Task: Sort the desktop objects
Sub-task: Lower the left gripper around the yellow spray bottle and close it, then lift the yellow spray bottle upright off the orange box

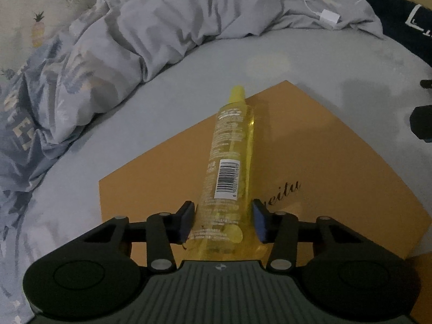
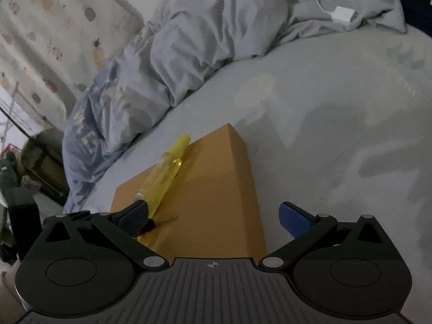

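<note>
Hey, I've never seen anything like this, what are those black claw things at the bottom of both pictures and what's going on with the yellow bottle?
No robot here: a person holds a two-fingered gripping tool in each hand, and a wide-angle camera on each tool looks forward along its fingers. One picture comes from the left tool, the other from the right tool.

The surface is a bed with a pale sheet and a rumpled grey duvet. A white charger lies on the duvet. An orange-brown box sits on the sheet, with a yellow bottle lying on top.

The left tool's blue pads sit against the bottle's lower end. The right tool is open and holds nothing.
</note>
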Available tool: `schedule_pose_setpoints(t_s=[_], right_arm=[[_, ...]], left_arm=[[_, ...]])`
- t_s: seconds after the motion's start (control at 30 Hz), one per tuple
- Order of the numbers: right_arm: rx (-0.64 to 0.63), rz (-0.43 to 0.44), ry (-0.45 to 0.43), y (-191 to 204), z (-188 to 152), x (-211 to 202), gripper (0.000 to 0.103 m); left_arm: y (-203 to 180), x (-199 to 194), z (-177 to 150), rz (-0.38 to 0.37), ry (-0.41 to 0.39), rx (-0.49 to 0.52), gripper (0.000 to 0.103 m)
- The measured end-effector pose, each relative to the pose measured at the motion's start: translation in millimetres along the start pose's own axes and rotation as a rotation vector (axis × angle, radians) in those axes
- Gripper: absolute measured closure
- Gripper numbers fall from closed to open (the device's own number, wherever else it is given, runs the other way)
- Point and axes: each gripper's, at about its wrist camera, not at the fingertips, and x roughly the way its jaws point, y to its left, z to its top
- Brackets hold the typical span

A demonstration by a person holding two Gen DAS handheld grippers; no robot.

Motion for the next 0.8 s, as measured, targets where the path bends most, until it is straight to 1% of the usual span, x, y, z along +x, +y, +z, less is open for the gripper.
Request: schedule_pose_setpoints(t_s=[0.13,0.33,0.6,0.8], right_arm=[[0.000,0.000,0.003,1.5,0.6,-1.4,0.000],[-0.007,0.011,0.005,4.5,1.0,-4.5,0.000],[-0.002,0.038,0.013,9.4,1.8,-10.2,0.000],[0.005,0.058,0.016,11.8,2.9,-13.1,0.000]], left_arm=[[6.0,-11.3,4.6,-0.010,-0.020,-0.038,0.056],[8.9,-37.4,6.1,-0.022,-0.062,-0.060,0.057],[14.3,-56.8,-0.9,-0.049,-0.057,-0.134,0.057],[26.4,-74.8,-10.6,-0.071,-0.073,-0.219,0.057]])
